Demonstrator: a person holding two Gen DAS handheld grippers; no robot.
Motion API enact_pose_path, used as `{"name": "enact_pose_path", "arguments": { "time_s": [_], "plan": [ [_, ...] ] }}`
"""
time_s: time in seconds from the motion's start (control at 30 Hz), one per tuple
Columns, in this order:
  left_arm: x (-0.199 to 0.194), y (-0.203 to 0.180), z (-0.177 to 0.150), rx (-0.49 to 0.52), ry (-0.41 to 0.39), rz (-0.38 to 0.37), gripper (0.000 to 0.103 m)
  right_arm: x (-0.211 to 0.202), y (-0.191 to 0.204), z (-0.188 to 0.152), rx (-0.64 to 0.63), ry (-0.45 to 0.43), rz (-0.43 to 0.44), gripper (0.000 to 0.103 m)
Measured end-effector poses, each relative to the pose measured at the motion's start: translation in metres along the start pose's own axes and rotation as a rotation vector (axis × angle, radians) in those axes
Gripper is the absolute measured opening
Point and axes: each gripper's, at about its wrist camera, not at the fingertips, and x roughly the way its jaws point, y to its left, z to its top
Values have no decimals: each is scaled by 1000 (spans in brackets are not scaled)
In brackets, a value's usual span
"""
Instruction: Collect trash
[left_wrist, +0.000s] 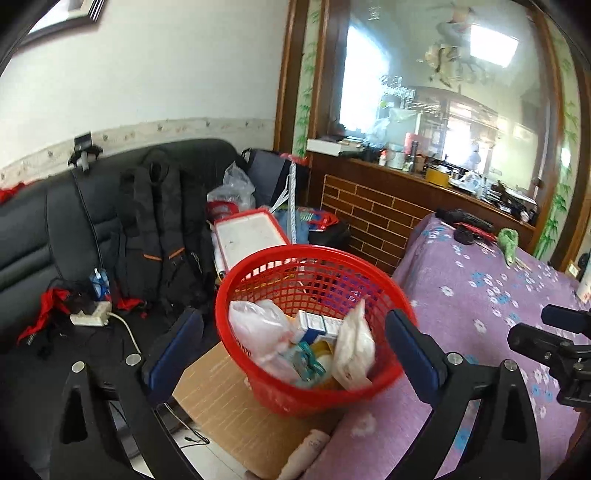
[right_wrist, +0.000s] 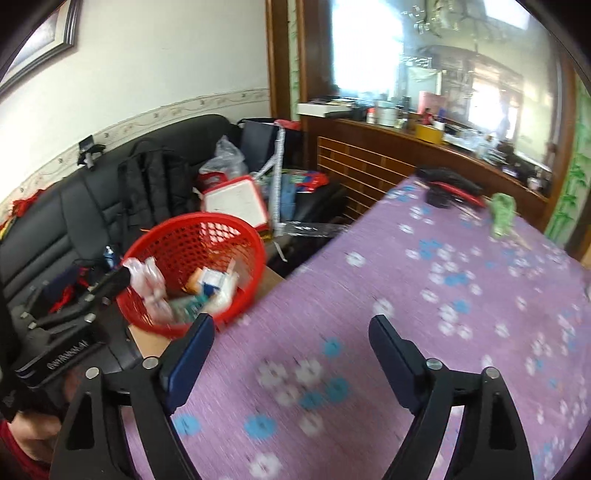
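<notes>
Now | red basket (left_wrist: 314, 328) centre frame, beside worktop (right_wrist: 406, 295), catching trash (left_wrist: 258, 332) | left gripper (left_wrist: 295, 354) and right gripper (right_wrist: 291, 354) fingers spread, empty

A glossy red plastic mesh basket (left_wrist: 314, 295) is seen on matt brown cardboard (left_wrist: 236, 406); the tabletop (right_wrist: 406, 295) is covered in purple floral cloth.

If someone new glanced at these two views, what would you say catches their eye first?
Probably the red mesh basket, full of plastic bags and small boxes, perched on a cardboard box beside the table. Next, the purple flowered tablecloth filling the right side. Behind sits a black sofa cluttered with a black backpack.
</notes>
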Motion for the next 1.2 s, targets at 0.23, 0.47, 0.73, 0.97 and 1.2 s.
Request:
{"name": "enact_pose_path", "arguments": {
  "time_s": [0.23,0.47,0.73,0.97,1.2],
  "plan": [
    [-43,-29,-22,69,-39,44,101,-45,-17,-47,2,-12,-93,94],
    [-67,-61,-44,135,-30,88,103,-89,-31,-84,15,-63,-175,97],
    [-75,-72,-53,140,9,106,103,-115,-39,-105,27,-91,-235,97],
    [-86,-78,-55,157,-10,100,103,-121,-37,-112,30,-87,-245,97],
    [-83,-76,-55,158,-5,114,103,-122,-34,-111,22,-87,-251,97]
  ]
}}
